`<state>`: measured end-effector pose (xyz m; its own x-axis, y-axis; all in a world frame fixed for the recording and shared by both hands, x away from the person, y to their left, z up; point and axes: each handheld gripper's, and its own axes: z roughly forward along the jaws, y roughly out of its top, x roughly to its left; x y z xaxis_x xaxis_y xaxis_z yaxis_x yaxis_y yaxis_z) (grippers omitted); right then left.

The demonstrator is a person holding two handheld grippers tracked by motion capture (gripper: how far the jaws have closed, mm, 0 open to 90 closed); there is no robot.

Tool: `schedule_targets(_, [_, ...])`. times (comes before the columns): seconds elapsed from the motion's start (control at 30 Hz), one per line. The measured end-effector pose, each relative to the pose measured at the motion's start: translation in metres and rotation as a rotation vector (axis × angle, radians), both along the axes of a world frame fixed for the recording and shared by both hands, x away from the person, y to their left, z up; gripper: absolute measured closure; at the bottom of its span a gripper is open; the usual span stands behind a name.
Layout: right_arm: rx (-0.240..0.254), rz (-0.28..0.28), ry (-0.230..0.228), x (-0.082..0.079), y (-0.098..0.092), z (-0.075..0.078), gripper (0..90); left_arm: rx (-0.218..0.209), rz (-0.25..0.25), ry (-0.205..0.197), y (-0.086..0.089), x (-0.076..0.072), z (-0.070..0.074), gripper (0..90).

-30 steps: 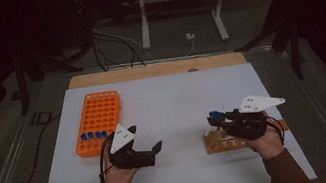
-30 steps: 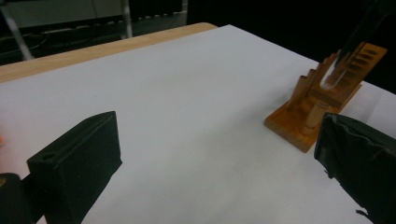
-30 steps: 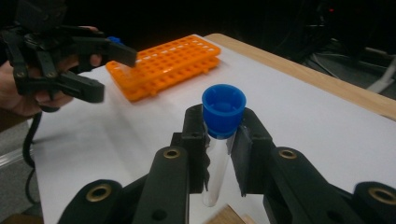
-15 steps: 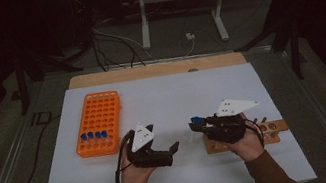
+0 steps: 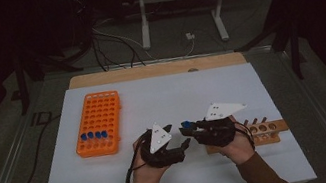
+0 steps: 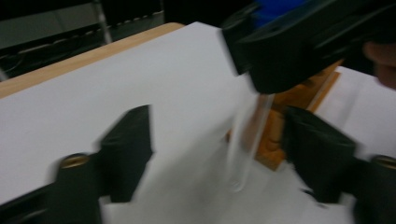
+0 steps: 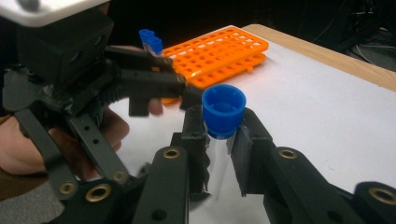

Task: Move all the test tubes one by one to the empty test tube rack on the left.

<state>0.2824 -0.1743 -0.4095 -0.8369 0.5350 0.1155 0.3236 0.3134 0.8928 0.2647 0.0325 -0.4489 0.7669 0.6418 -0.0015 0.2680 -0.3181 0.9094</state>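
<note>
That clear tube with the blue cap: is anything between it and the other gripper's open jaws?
Nothing visible. The tube, shut in the right gripper, hangs free between the left gripper jaws, which have just been closing but do not press it.

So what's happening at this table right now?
A person works with a handheld gripper in each hand. The right gripper is shut on a clear tube with a blue cap, held between the wooden rack and the orange rack, where four capped tubes already stand. The left gripper has its jaws on either side of the tube's lower end; they have just been closing, but the pads don't yet press on it.
</note>
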Motion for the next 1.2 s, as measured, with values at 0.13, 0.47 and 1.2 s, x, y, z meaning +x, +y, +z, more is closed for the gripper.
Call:
schedule_targets(0.13, [-0.006, 0.012, 0.004, 0.0000, 0.0022, -0.0012, 76.7, -0.018, -0.024, -0.002, -0.0018, -0.0011, -0.0001, 48.8])
schedule_targets(0.47, [-0.007, 0.018, 0.002, -0.0005, 0.0036, -0.0016, 76.7, -0.042, -0.067, 0.011, 0.0000, -0.0013, 0.0006, 68.5])
schedule_targets(1.2, [0.007, 0.004, 0.003, -0.0011, -0.0019, -0.0011, 47.9, -0.049, -0.084, 0.024, 0.0035, -0.0003, 0.0003, 76.9])
